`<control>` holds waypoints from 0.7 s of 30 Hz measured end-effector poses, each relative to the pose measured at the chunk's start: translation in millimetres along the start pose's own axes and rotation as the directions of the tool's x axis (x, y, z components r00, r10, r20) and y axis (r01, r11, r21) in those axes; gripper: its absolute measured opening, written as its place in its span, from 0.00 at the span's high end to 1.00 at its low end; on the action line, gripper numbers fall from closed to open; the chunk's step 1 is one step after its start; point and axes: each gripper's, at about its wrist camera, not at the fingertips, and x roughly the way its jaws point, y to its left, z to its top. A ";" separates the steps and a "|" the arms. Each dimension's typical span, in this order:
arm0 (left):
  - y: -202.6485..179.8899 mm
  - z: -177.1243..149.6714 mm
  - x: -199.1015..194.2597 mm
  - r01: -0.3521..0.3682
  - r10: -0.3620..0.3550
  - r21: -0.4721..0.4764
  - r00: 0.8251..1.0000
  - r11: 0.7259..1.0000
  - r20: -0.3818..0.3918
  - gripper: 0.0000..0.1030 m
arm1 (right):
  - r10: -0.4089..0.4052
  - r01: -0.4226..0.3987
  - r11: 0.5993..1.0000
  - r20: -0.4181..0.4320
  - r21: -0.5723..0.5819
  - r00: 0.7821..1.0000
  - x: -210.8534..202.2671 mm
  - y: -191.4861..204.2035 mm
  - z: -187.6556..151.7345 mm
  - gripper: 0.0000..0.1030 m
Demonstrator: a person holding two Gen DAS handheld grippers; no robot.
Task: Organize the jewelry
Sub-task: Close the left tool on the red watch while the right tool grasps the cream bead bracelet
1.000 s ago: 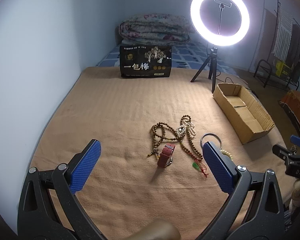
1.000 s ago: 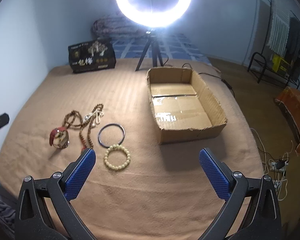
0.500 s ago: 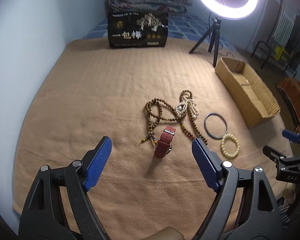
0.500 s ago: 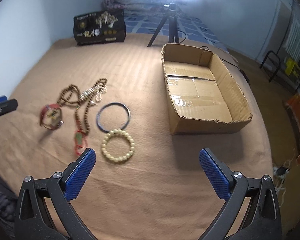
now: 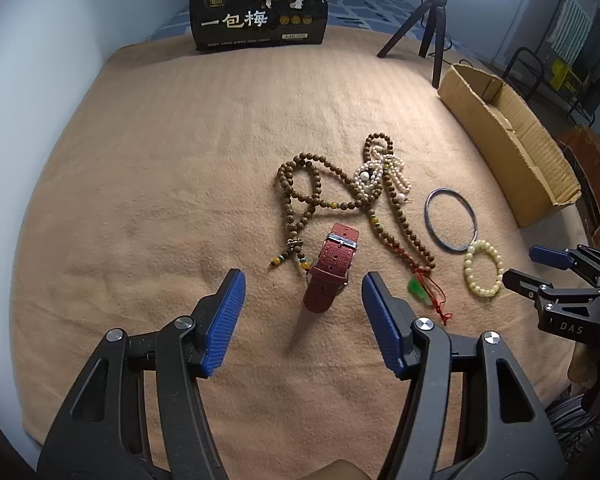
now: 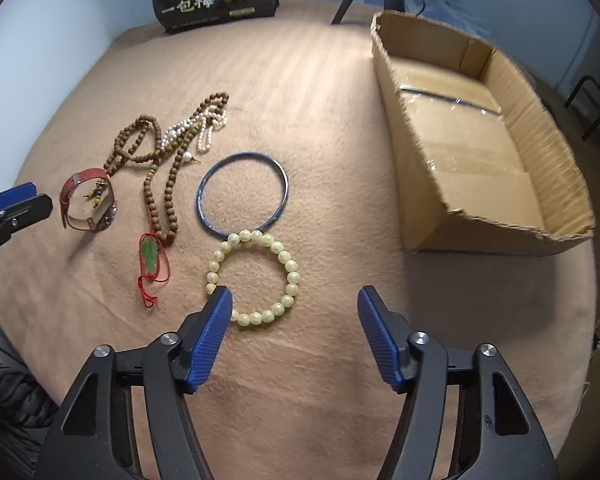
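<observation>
On the tan blanket, a red watch (image 5: 332, 276) stands on edge just beyond my left gripper (image 5: 303, 284). Its jaws are closing, the pads clear of the strap. A brown bead necklace (image 5: 308, 200) with a green pendant (image 5: 418, 290) tangles with a pearl string (image 5: 370, 180). Beside them lies a blue bangle (image 6: 244, 155), with a cream bead bracelet (image 6: 291, 277) touching it. My right gripper (image 6: 295, 296) hovers over the bracelet's near edge; its jaws are also closing and grip nothing. One of its fingers (image 6: 216, 320) hides a few beads.
An open cardboard box (image 6: 480, 152) sits to the right of the jewelry, holding nothing. A black printed packet (image 5: 260, 12) and a ring light's tripod (image 5: 432, 20) stand at the far edge. The blanket (image 5: 140, 200) ends at a blue wall on the left.
Both grippers have sunk and tipped down toward the jewelry, which now looks larger. Both pairs of jaws have narrowed. The jewelry has not moved.
</observation>
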 end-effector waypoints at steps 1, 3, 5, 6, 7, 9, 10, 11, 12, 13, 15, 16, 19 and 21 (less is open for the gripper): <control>-0.3 0.8 2.7 -0.001 0.001 0.004 1.000 1.000 -0.004 0.42 | 0.004 -0.004 1.000 -0.010 0.004 1.000 3.1 0.2 1.1 0.41; -1.4 1.0 7.6 0.000 0.000 0.013 1.000 1.000 -0.012 0.43 | 0.018 -0.017 1.000 -0.022 0.013 1.000 8.3 -0.2 2.8 0.49; -2.5 1.1 12.1 0.001 -0.001 0.023 1.000 1.000 -0.020 0.44 | 0.033 -0.032 0.999 -0.032 0.024 0.999 12.8 -2.3 4.9 0.52; -3.2 1.2 14.0 0.000 0.001 0.028 1.000 1.000 -0.024 0.46 | 0.041 -0.039 0.999 -0.039 0.030 0.998 15.4 -3.0 5.8 0.54; -3.5 1.3 15.8 -0.003 0.004 0.030 1.000 1.000 -0.027 0.48 | 0.047 -0.046 0.998 -0.046 0.036 0.998 18.2 -3.7 6.9 0.55; -3.7 2.0 18.9 -0.001 0.002 0.031 0.999 1.000 -0.033 0.49 | 0.054 -0.052 0.998 -0.050 0.047 0.997 21.6 -4.7 8.7 0.56; -3.9 2.4 20.5 -0.001 0.002 0.033 0.999 0.999 -0.034 0.49 | 0.057 -0.055 0.997 -0.053 0.055 0.997 23.6 -6.2 10.0 0.57; -4.2 2.9 21.8 -0.002 0.004 0.035 0.999 0.999 -0.035 0.50 | 0.059 -0.056 0.997 -0.054 0.060 0.997 23.8 -5.9 10.9 0.57; -4.6 3.5 23.2 -0.004 0.005 0.037 0.999 0.999 -0.036 0.53 | 0.062 -0.058 0.996 -0.054 0.065 0.997 25.6 -7.1 12.5 0.58; -4.6 4.3 25.2 -0.003 0.005 0.038 0.999 0.999 -0.039 0.55 | 0.063 -0.059 0.996 -0.054 0.068 0.997 27.2 -8.2 13.7 0.58; -3.9 5.6 30.0 0.003 -0.001 0.034 0.999 0.999 -0.049 0.57 | 0.063 -0.059 0.996 -0.054 0.071 0.997 30.2 -8.5 14.9 0.61; -3.7 6.3 31.9 0.006 -0.005 0.033 0.998 0.999 -0.055 0.59 | 0.060 -0.056 0.996 -0.055 0.068 0.997 31.2 -8.8 15.5 0.62; -3.4 7.7 37.4 0.031 -0.030 0.020 0.997 0.999 -0.076 0.67 | 0.053 -0.049 0.997 -0.056 0.058 0.997 34.4 -6.8 17.5 0.67; -3.7 8.3 39.1 0.047 -0.046 0.011 0.996 0.999 -0.083 0.73 | 0.054 -0.051 0.997 -0.056 0.054 0.997 34.0 -7.0 17.6 0.73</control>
